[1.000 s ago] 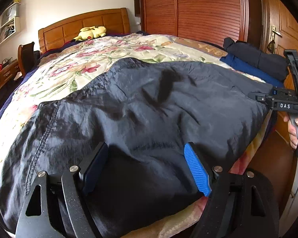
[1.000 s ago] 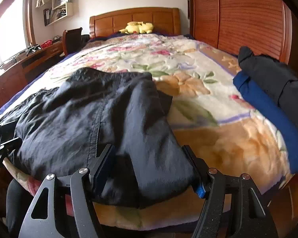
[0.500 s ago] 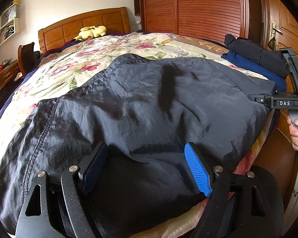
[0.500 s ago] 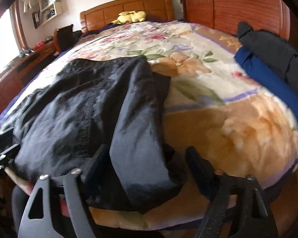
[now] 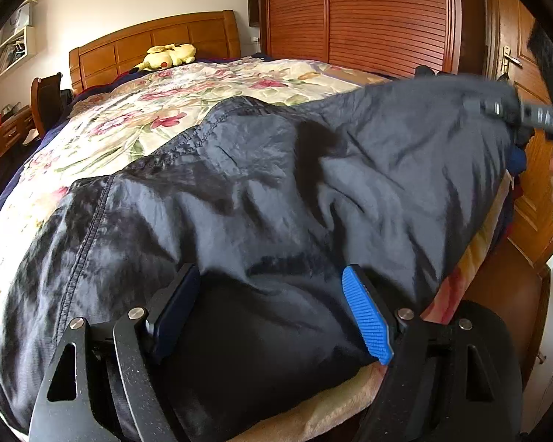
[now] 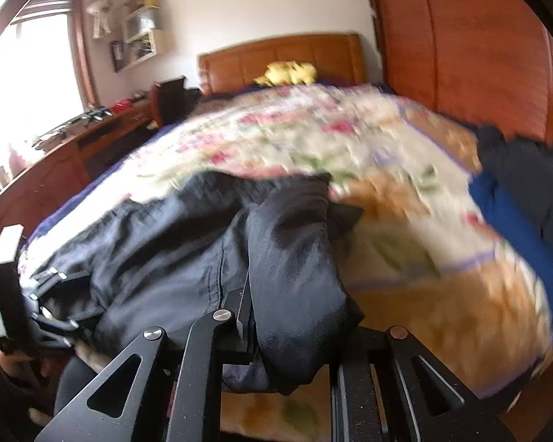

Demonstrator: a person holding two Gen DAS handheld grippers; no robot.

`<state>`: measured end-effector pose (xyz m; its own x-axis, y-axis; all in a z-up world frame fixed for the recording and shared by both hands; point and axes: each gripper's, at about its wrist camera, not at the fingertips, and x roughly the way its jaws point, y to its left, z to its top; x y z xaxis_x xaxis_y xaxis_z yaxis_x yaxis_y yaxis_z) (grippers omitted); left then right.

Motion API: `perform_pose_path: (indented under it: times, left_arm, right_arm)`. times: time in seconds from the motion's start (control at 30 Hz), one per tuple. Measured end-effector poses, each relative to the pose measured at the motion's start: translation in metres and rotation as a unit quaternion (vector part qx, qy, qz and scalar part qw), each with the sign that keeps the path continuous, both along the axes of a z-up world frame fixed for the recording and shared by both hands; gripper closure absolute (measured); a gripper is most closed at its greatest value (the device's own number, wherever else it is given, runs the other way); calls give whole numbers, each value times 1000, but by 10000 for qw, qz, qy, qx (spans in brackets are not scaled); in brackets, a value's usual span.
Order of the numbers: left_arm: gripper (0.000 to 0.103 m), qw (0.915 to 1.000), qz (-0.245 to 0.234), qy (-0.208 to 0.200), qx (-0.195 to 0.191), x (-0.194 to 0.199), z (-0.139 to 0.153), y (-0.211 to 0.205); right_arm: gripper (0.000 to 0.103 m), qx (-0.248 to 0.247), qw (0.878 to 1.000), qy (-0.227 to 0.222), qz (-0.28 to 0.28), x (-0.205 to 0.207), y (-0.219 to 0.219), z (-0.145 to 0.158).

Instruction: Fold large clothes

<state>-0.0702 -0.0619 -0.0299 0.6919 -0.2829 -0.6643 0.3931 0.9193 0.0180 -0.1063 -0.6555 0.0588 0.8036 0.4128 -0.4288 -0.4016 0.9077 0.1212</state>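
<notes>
Folding begins: right tongs [image 6: 249,326] have just been closing and now clamp the dark garment's [image 5: 276,199] corner on the bed [image 5: 188,110], while left tongs [image 5: 272,309], apart astride its near hem, should pinch next.

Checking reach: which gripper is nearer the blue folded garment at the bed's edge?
Right. The right gripper, shut on the black garment's corner, has the blue garment just off to its side. The left gripper is open over the black garment's other end, farther away.
</notes>
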Motion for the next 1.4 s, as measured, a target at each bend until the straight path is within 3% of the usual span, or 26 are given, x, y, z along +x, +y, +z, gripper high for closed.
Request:
perform_pose_path:
  times: [0.2,0.4,0.67,0.87,1.1,1.27,1.37,1.4]
  left_arm:
    - [23,9995,182,-247,-63,-17,18,24]
    - [23,9964,596,-492,-358,-36,49,88]
    - [23,9884,1262,-766,-356,-80,63,174]
    - [23,9813,1717,-822,-283,-101,58,218]
    - [23,9707,2167,-874,-564,-116,43,254]
    - [23,9673,2296,-879,-624,-114,40,264]
    - [23,9669,2291,-923,-645,-116,42,265]
    - [23,9668,2285,-948,-640,-115,43,263]
  right_arm:
    - [89,-375,9970,-569,359,-19,44,37]
    - [90,-681,9900,-895,855,-34,98,60]
    - [91,-1046,9755,-1124,1576,-56,187,74]
    - [92,-1203,9611,-1059,2249,-59,255,65]
    - [91,-1648,9418,-517,2883,-50,316,13]
    - [81,-1600,9447,-376,2839,-43,330,15]
    - [60,-1266,9465,-442,2935,-48,320,29]
    - [47,-1144,9476,-541,2932,-53,314,37]
